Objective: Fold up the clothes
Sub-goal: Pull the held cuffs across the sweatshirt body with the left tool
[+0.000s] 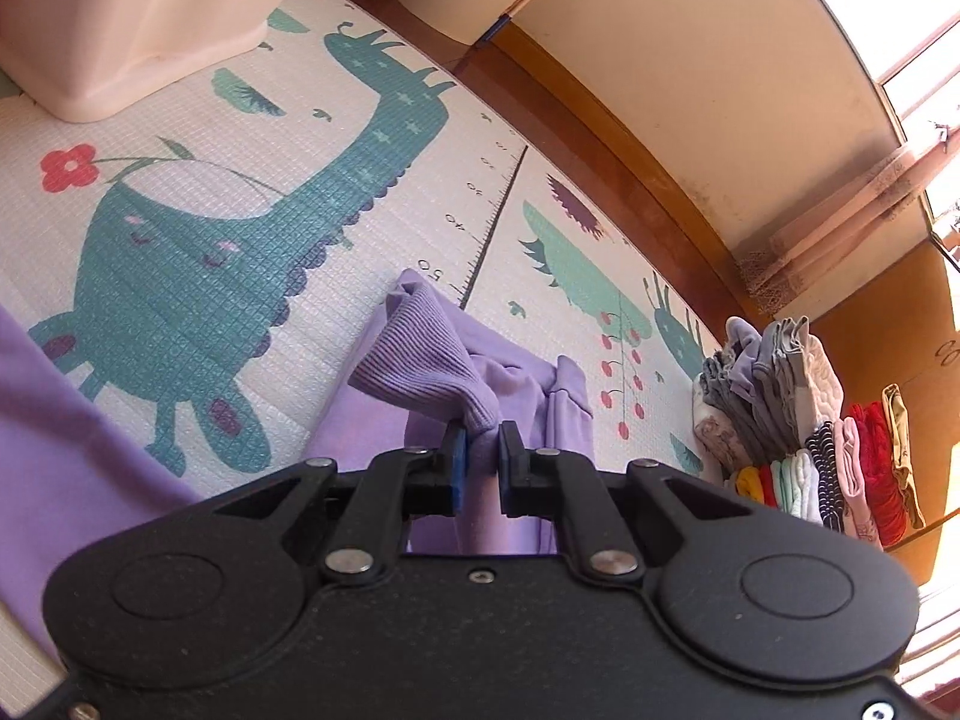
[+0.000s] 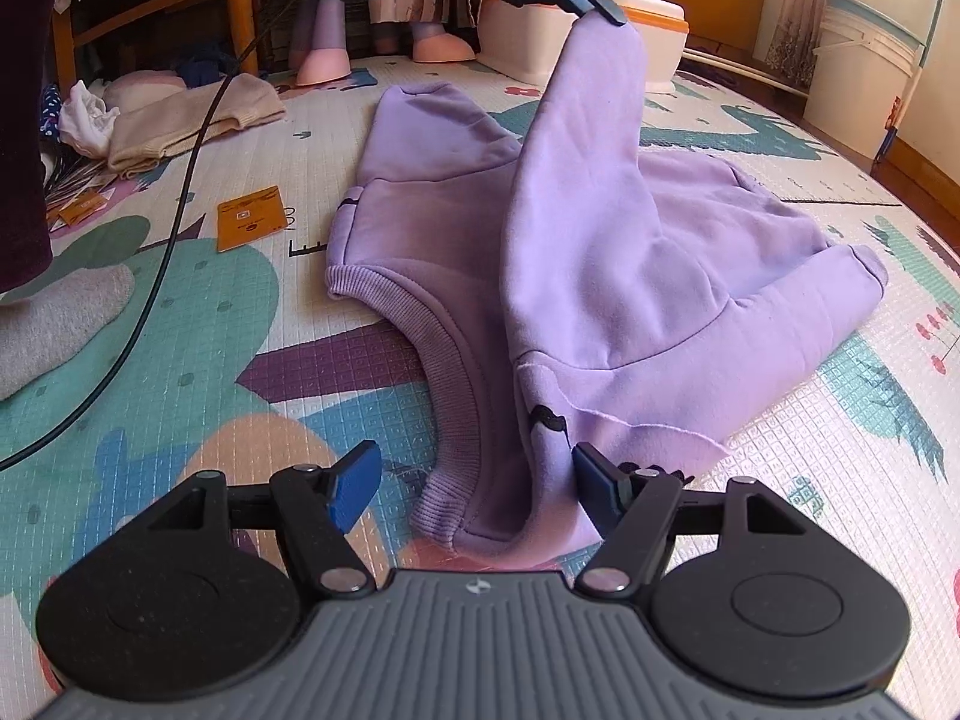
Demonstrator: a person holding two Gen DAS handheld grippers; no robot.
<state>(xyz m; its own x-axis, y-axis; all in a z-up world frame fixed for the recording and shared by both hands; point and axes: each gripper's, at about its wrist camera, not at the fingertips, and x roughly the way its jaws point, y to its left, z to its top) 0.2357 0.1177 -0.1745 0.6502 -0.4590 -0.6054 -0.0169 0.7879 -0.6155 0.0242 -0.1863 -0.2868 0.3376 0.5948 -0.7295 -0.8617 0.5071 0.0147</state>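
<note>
Now our left gripper (image 1: 483,450) pinches the sweatshirt's ribbed cuff (image 1: 432,360), sleeve lifted above the play mat (image 2: 840,450); our right gripper (image 2: 474,492) gapes, straddling the sweatshirt (image 2: 600,252) hem directly ahead, nearer.

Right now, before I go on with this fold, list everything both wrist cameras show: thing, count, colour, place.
Sweatshirt: one, lilac, spread on the mat, one sleeve cuff lifted.
Play mat: one, cream with teal animal prints, covers the floor.
Folded clothes: one row, mixed greys, red, yellow, far edge of mat by the wall.
Storage bin: one, white with orange rim, on the mat.
Bucket: one, white, by the curtain.
Beige garment: one, crumpled beside a wooden chair.
Orange card: one, flat on the mat.
Cable: one, black, across the mat.
Socked foot: one, grey.
Left gripper: shut on the cuff.
Right gripper: open, straddling the hem.
</note>
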